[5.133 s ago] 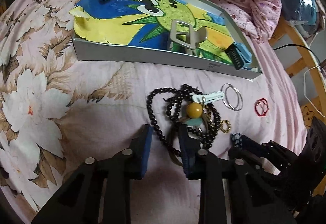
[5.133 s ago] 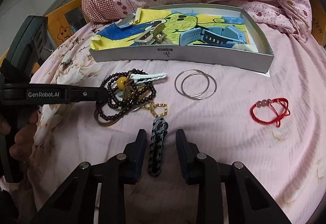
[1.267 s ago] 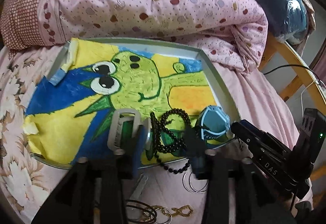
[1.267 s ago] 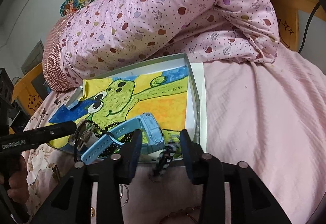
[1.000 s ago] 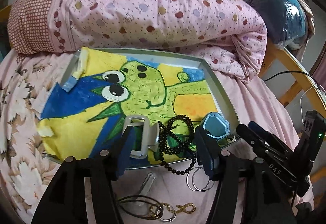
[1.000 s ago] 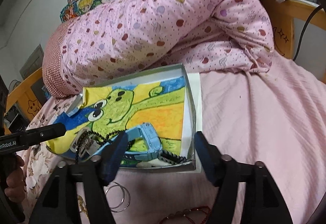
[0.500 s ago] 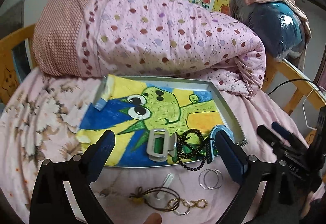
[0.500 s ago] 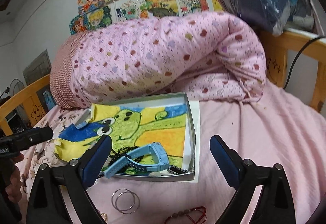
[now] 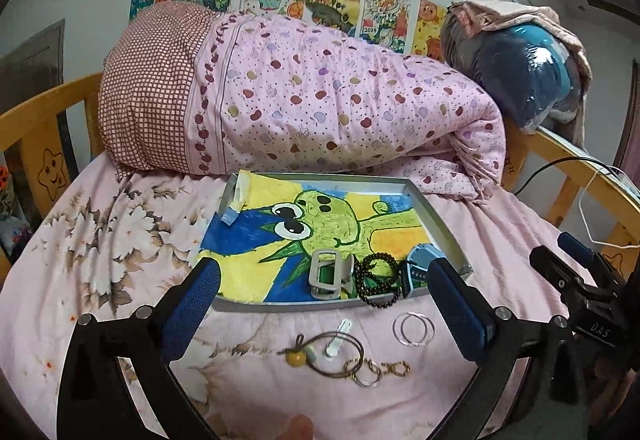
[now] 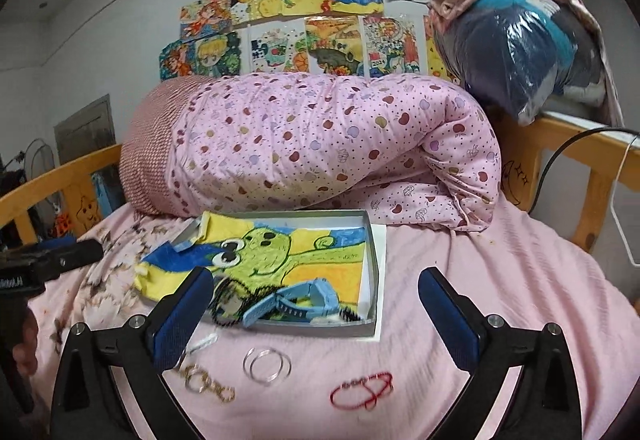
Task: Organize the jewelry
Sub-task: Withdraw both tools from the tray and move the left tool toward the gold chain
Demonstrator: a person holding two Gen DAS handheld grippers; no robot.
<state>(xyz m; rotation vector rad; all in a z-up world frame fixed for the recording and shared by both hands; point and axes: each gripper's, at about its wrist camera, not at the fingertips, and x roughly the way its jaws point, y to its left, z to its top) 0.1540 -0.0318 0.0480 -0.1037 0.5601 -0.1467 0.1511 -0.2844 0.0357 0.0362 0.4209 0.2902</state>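
Note:
A shallow grey tray (image 9: 320,306) lined with a frog drawing lies on the bed. In it are a grey clip (image 9: 328,278), a black bead bracelet (image 9: 378,280), a blue watch (image 10: 296,302) and a dark braided bracelet (image 10: 350,314). On the sheet in front lie silver hoops (image 9: 413,328), a cord with a yellow bead (image 9: 320,354), a white clip (image 9: 338,336), gold links (image 9: 376,370) and a red cord bracelet (image 10: 362,394). My left gripper (image 9: 323,272) and right gripper (image 10: 316,280) both hover wide open and empty, back from the tray.
A rolled pink quilt (image 9: 300,115) lies behind the tray. Wooden bed rails (image 10: 580,143) run along both sides, with a plastic-wrapped blue bundle (image 10: 520,51) at the far right. A black cable (image 10: 560,155) hangs over the right rail. A hand (image 10: 24,340) holds the left tool.
The black bead bracelet and the dark braided bracelet went from the sheet into the tray and were let go. Both grippers opened wide and pulled back and up.

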